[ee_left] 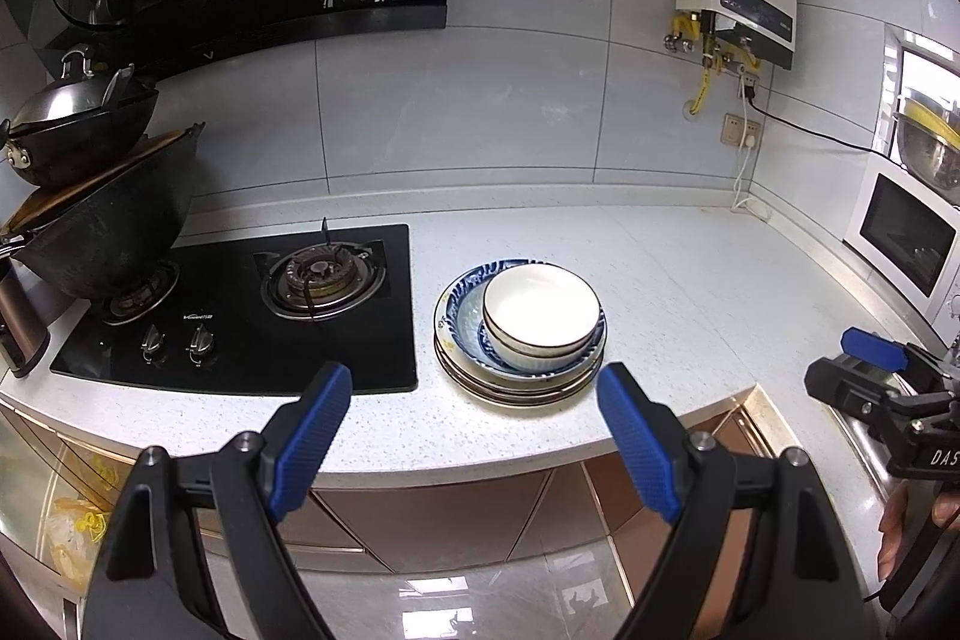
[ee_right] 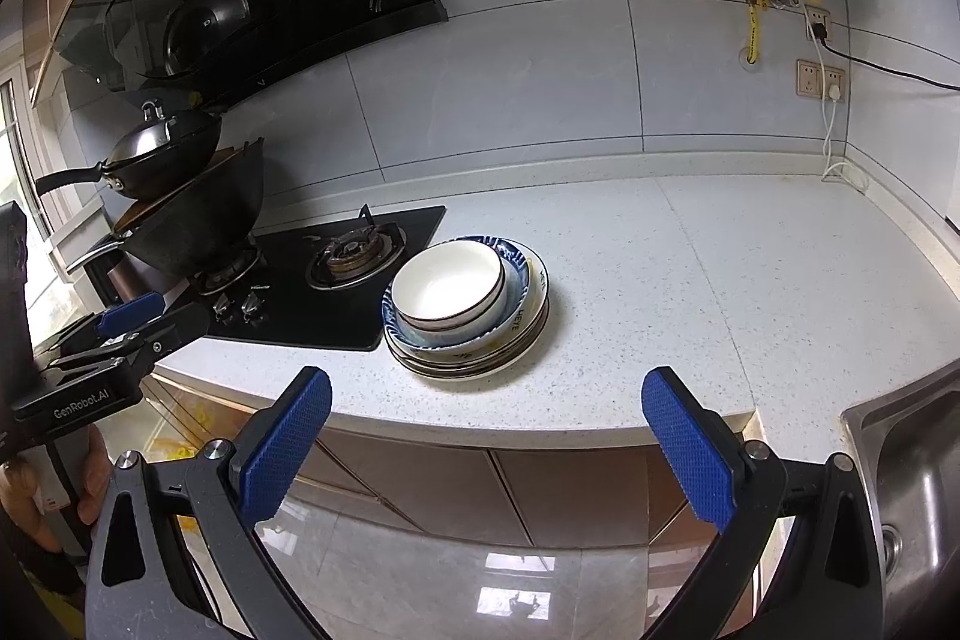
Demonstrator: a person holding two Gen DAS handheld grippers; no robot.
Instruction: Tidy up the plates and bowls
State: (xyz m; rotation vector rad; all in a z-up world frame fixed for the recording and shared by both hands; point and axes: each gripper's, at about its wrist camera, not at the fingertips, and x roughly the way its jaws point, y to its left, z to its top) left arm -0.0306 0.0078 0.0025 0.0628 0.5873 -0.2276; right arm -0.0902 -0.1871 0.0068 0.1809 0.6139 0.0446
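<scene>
Left wrist view: left hand-held gripper (ee_left: 474, 403) spread wide, nothing between its pads, short of the bench (ee_left: 690, 280) edge. White bowl (ee_left: 542, 310) sits nested atop stacked plates (ee_left: 516, 388) beside the hob (ee_left: 240, 304); plate count unclear. Right hand-held gripper (ee_right: 486, 409) likewise spread and empty. Sink (ee_right: 912, 436) cut off at the frame edge.

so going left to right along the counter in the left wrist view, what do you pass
stacked woks → gas burner → stack of plates and bowls → right gripper → microwave
</scene>
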